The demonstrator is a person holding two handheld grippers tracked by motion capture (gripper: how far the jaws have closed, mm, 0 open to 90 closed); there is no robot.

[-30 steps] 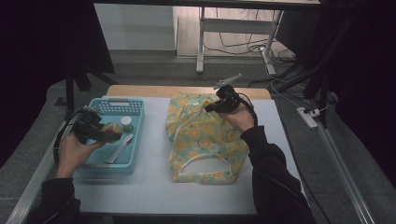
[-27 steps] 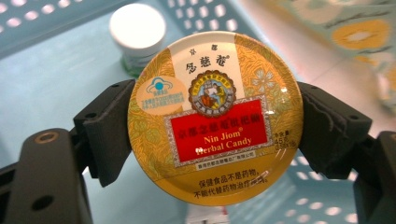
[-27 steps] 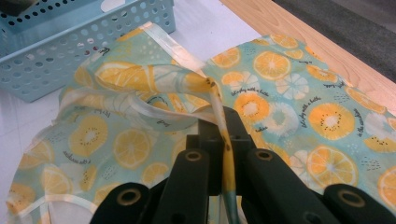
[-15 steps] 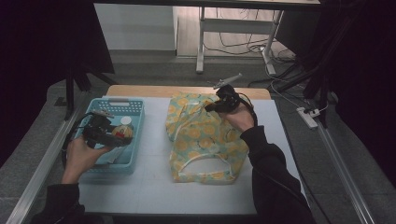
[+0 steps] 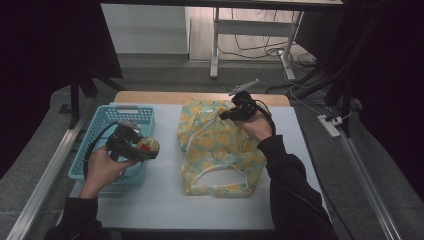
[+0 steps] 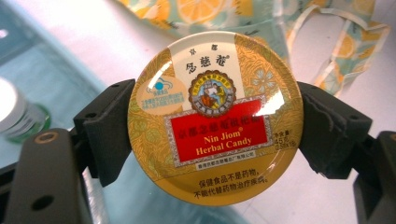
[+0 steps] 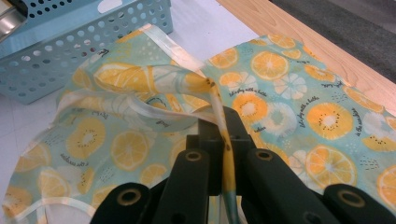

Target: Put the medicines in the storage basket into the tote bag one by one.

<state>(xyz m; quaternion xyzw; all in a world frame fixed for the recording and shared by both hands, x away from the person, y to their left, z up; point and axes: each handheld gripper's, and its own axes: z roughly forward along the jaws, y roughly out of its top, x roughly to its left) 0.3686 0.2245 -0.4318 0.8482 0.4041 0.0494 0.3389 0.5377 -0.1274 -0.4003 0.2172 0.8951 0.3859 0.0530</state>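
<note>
Midway, the left gripper [image 5: 145,148], jaws wide on a candy tin [image 6: 215,117] just left of the bag [image 5: 220,145], should keep it level toward the mouth the right gripper [image 7: 223,122] pinches up, jaws shut on the rim.

Before you: a white-topped table [image 5: 165,200] with a wooden far edge, grey floor [image 5: 160,70], cables [image 5: 260,42], and dark surroundings.

blue perforated basket [image 5: 131,114] on white table [image 5: 165,200], small white-capped jar [image 6: 16,112] inside
</note>
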